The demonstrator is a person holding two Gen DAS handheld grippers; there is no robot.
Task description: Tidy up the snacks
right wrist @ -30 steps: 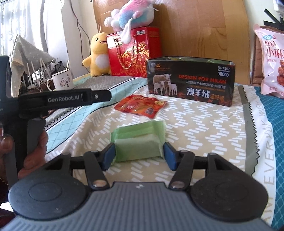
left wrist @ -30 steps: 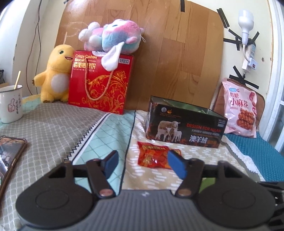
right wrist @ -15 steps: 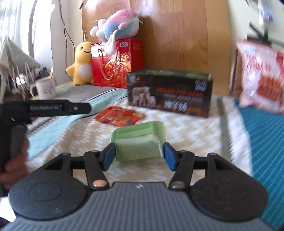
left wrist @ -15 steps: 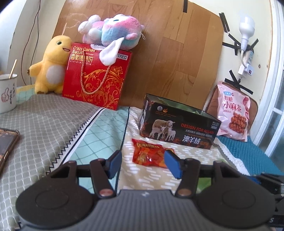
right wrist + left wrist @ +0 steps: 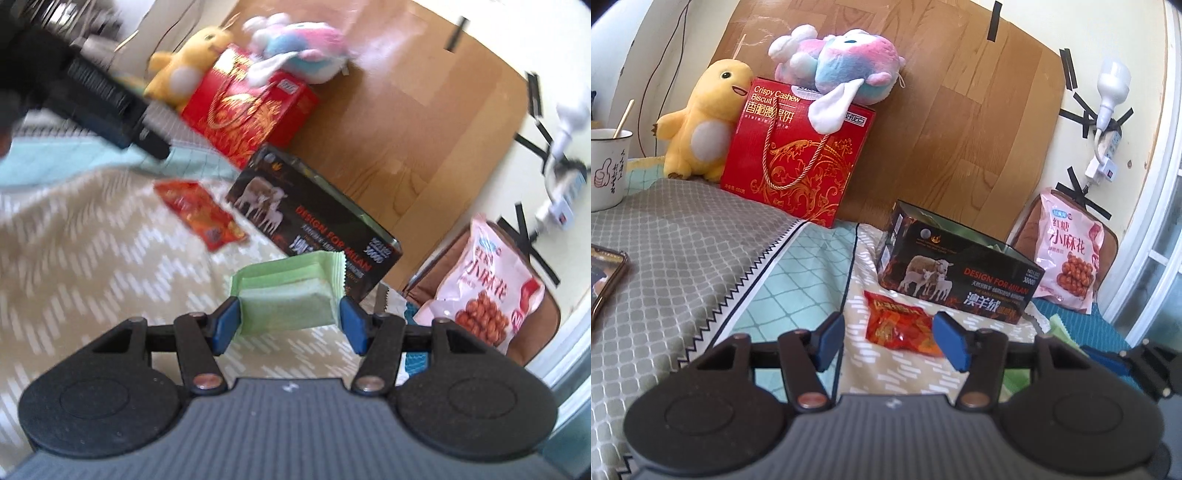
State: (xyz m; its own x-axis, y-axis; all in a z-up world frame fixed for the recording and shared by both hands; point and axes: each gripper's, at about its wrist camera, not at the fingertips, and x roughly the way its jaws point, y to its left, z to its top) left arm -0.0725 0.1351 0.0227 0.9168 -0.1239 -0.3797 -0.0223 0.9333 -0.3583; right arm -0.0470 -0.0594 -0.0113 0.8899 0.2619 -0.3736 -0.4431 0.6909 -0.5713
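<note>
The open-topped black cardboard box printed with sheep (image 5: 955,273) serves as the landmark, standing on the patterned bedspread (image 5: 683,258) in front of the brown wood-grain board (image 5: 960,110). Behind it and to its left stands the red cashew-biscuit gift box with a rope handle (image 5: 798,162); to its right leans the pink bag of fried dough twists (image 5: 1071,254).

The right gripper (image 5: 286,321) has its blue pads pressed on the two ends of the pale green wrapped snack cake (image 5: 286,301), so the cake's long axis runs across the jaws. In the right wrist view the black box lies just beyond and above the cake, tilted in the picture, its open top facing up. Judged from this, the right hand is the nearer one to the box, and dropping the cake in calls for lifting over the near wall first.

The left gripper (image 5: 888,341) stands half open and empty. The flat red-orange foil snack packet (image 5: 901,326) lies on the bedspread just in front of the box's near wall, beyond and between the blue pads, untouched, its long axis slanting away.
</note>
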